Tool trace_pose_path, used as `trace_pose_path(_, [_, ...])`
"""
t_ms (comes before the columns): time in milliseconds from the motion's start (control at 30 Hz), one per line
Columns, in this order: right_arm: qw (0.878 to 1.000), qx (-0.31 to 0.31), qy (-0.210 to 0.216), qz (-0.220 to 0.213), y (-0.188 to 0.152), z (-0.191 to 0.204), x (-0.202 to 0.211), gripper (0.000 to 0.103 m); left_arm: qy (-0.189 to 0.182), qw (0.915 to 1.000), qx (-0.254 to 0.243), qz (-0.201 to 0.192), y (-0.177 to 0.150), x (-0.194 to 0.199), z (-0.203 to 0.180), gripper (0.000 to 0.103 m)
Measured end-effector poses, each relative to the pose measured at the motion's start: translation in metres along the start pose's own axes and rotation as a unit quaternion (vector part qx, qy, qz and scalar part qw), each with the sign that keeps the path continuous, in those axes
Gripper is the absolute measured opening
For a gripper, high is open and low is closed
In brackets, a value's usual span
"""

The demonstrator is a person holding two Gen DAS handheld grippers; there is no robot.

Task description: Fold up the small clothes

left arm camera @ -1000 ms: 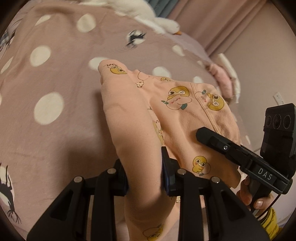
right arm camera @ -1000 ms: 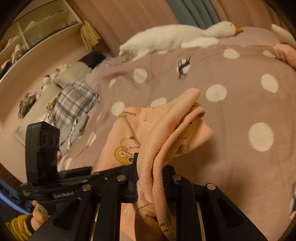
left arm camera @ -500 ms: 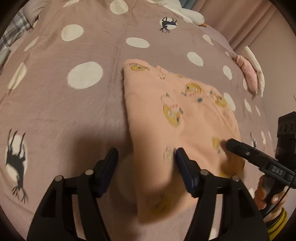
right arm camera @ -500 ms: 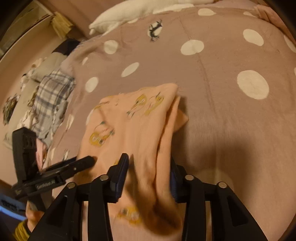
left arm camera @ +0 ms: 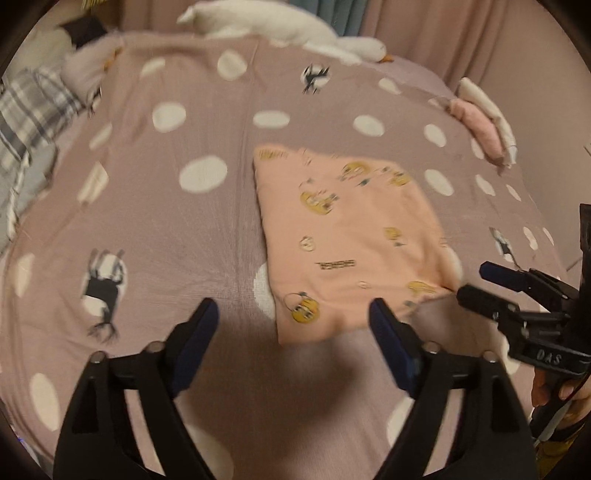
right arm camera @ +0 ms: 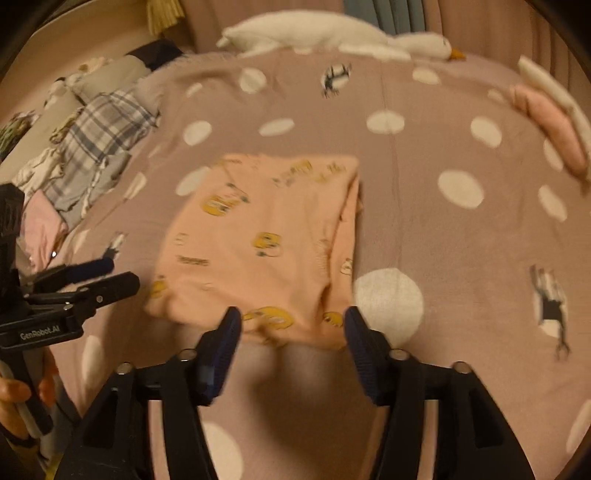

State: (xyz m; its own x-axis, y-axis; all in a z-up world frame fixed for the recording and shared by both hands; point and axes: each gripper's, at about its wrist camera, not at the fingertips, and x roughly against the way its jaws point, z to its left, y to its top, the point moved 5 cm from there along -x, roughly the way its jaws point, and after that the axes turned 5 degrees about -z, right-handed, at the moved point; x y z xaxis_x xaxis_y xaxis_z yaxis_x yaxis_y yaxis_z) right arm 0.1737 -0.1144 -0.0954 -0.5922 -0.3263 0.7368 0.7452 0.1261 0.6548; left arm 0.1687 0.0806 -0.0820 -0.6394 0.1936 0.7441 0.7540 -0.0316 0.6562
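The peach garment lies folded flat on the dotted bedspread. Left gripper and right gripper hover at its near edge, jaws opening wide, nothing between them. Best retreat cleanly without snagging cloth.

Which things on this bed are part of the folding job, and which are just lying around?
Part of the job:
- peach garment, lying folded flat on the bedspread
- left gripper and right gripper, jaws opening, nothing between them

Just lying about:
- white goose plush
- plaid cloth
- pink folded cloth
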Motion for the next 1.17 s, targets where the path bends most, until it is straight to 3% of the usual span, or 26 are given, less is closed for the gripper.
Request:
trace_pose_path(67, [1.0,0.007,0.002,-0.015,0.0,0.006,0.017,0.088,0.011,0.9998,-0.008,-0.012,0.0,0.018,-0.003,0.097])
trace_pose_path(100, [1.0,0.01,0.001,-0.023,0.001,0.011,0.023,0.09,0.022,0.9996,-0.012,-0.016,0.0,0.026,-0.005,0.103])
trace_pose_path(233, [0.998,0.024,-0.02,-0.047,-0.001,0.024,0.052,0.102,0.041,0.9985,-0.023,-0.029,-0.004,0.053,-0.01,0.103])
trace_pose_path(467, [0.995,0.04,-0.053,-0.074,-0.005,0.035,0.072,0.102,0.081,0.9961,-0.028,-0.022,-0.019,0.071,-0.017,0.103])
trace_pose_path(567, [0.996,0.031,-0.062,-0.062,-0.011,0.034,0.069,0.102,0.097,0.9947,-0.03,-0.015,-0.028,0.07,-0.018,0.103])
trace_pose_path(1167, [0.996,0.024,-0.061,-0.068,-0.017,0.039,0.078,0.102,0.084,0.9962,-0.018,-0.014,-0.035,0.078,-0.024,0.103])
